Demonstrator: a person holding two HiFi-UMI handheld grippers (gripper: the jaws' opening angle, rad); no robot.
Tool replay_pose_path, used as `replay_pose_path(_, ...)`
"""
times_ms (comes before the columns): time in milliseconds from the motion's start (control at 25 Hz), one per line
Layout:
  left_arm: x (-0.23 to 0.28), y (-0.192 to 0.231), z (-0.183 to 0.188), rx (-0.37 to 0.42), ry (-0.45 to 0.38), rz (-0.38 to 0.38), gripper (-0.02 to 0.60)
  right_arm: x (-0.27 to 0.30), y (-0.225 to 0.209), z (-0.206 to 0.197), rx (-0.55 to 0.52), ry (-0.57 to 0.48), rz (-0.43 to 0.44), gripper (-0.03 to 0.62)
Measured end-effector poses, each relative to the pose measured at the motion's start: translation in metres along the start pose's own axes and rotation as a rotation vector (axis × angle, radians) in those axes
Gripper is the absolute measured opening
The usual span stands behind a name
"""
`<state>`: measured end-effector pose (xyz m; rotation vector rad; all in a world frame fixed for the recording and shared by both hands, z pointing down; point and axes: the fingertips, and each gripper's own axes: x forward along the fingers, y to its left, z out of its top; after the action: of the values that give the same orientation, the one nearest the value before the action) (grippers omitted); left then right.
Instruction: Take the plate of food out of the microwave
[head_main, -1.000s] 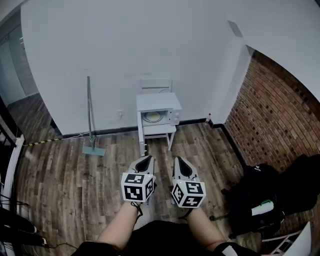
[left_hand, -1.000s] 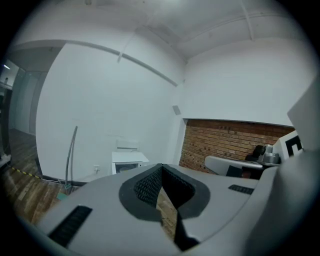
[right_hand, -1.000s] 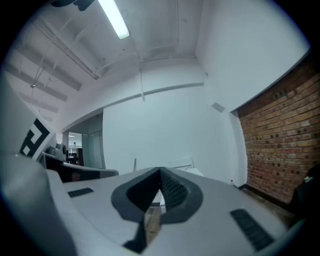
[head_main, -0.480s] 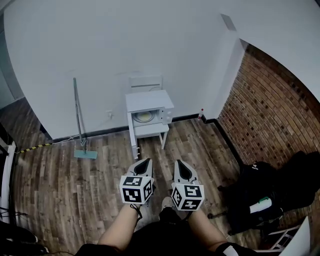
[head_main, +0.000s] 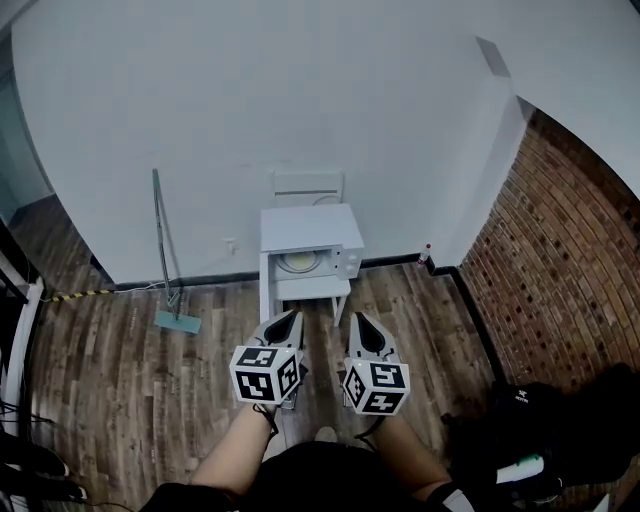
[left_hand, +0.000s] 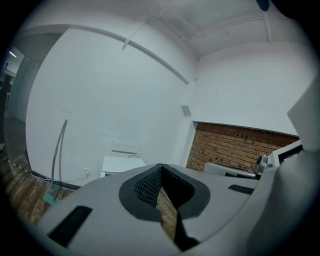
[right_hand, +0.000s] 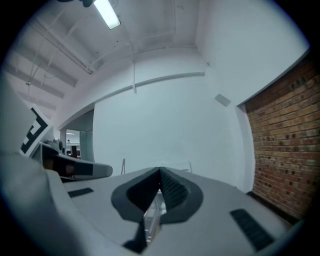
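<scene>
A white microwave (head_main: 312, 228) stands on a small white table (head_main: 313, 289) against the far wall. A pale plate of food (head_main: 298, 262) shows dimly inside its front. Whether the white strip at its left is the open door, I cannot tell. My left gripper (head_main: 288, 318) and right gripper (head_main: 356, 320) hang side by side over the wood floor, well short of the microwave. Both are shut with nothing between the fingers. In the left gripper view the left gripper (left_hand: 161, 168) has its pads meeting at the tip. The right gripper (right_hand: 160, 173) looks the same in its own view.
A long-handled mop (head_main: 164, 250) leans on the wall left of the microwave. A brick wall (head_main: 560, 270) closes the right side, with black bags (head_main: 560, 430) on the floor below it. A yellow-black cable (head_main: 70, 295) runs along the left skirting. A white frame (head_main: 308, 187) stands behind the microwave.
The head view has swung and come nearer, so the microwave now sits closer and more central. Both grippers stay shut and side by side.
</scene>
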<state>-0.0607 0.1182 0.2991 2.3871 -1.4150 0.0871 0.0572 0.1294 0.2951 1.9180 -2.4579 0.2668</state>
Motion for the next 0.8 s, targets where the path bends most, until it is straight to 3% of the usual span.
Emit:
replay_pose_path(360,0.1,0.006,0.009,-0.011,0.051,0.044,-0.002,0.075,-0.053,0.003,0.006,0.027,0.043,0.006)
replay_pose_path(800,0.195,0.014,0.004,-0.09,0.099,0.005,-0.002,0.138,-0.102,-0.011,-0.02,0.085,0.046,0.006)
